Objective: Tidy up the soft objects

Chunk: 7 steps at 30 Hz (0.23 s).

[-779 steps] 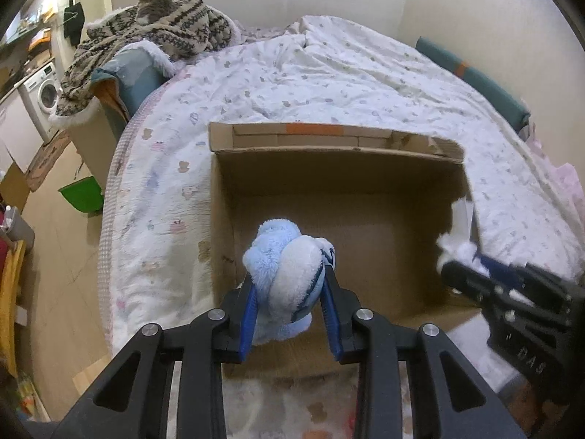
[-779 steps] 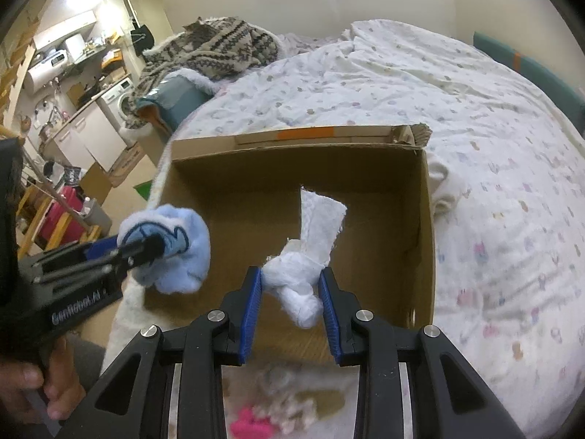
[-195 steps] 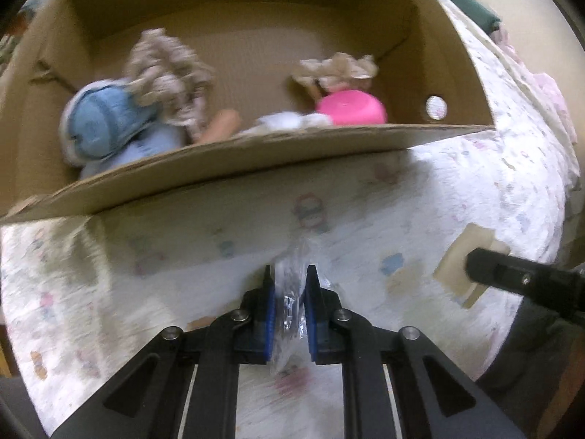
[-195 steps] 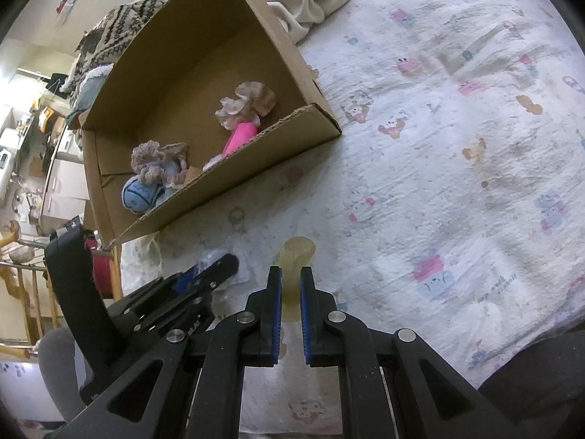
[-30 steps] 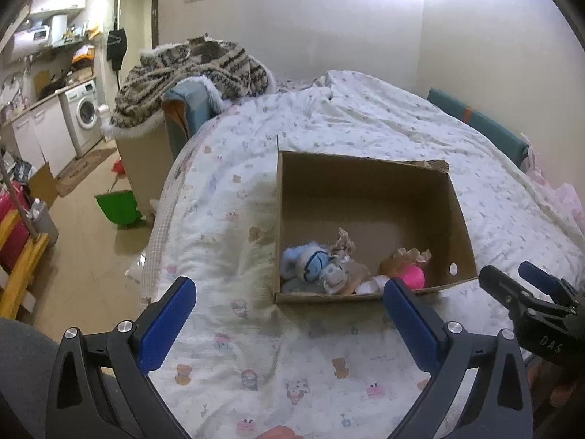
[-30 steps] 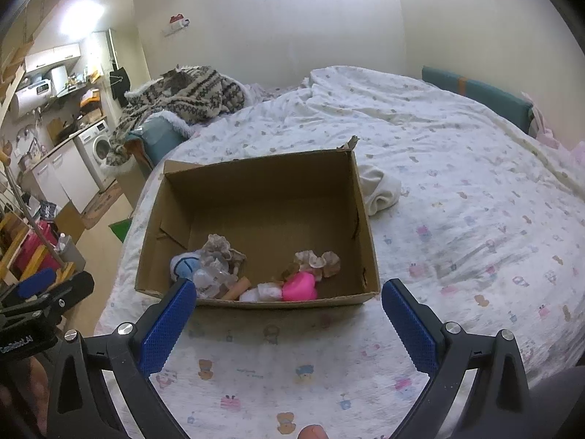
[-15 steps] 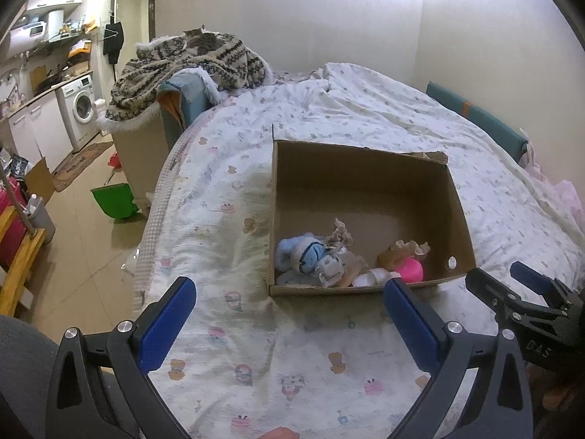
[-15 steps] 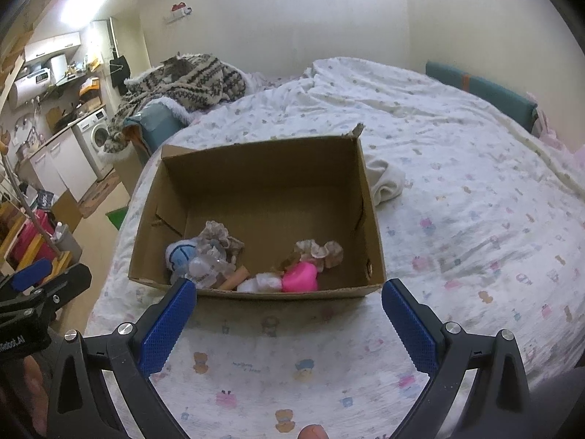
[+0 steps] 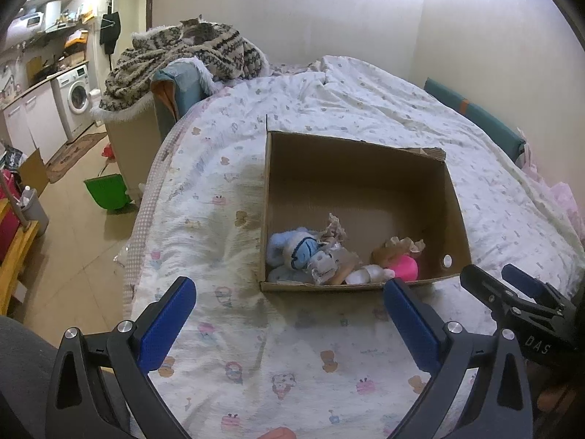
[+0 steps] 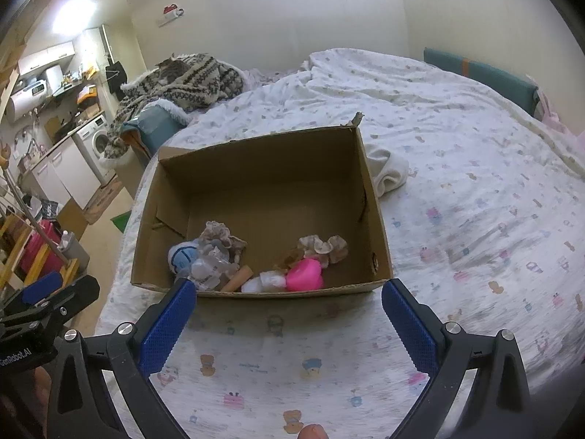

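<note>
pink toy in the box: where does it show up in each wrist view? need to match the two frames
Left wrist: pink toy sits lower right of centre, by the box's near wall, toward its right corner.
Right wrist: pink toy sits just right of centre, against the near wall.
Shared landmark: the cardboard box, with a round hole in its right wall near the toy.

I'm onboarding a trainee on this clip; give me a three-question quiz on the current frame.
1. True or false: both tongs, left and right, are open and hold nothing.
2. Where do the toys lie in the box? A) along the near wall B) against the far wall C) outside it
3. Fill in: the cream cloth lies on the bed beside the box's ____ wall, as the right wrist view shows it.

Key: 1 true. 2 A: the blue plush and pink toy sit by the near wall. 3 right.
</note>
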Motion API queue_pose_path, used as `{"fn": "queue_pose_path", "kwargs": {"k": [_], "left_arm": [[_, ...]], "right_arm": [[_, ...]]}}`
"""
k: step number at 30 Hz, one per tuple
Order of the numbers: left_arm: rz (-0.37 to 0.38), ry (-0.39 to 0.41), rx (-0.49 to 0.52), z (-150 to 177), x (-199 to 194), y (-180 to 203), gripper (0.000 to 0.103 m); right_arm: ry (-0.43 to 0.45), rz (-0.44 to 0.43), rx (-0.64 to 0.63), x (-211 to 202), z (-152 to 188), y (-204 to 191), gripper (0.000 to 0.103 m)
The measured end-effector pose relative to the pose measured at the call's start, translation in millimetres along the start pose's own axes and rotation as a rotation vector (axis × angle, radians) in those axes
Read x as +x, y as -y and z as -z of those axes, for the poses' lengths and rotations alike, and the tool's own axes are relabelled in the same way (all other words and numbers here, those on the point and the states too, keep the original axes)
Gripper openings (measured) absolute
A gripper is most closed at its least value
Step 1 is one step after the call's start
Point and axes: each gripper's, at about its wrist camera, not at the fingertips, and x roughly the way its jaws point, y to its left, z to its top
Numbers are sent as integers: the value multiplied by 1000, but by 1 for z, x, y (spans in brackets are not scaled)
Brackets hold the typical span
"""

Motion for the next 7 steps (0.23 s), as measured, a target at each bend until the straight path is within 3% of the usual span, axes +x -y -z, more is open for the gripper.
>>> {"fn": "queue_pose_path", "kwargs": {"k": [7], "left_arm": [[2,-15,-16,0,6,0,102]], "right_arm": [[-3,-9,8,2,1,0,103]]}}
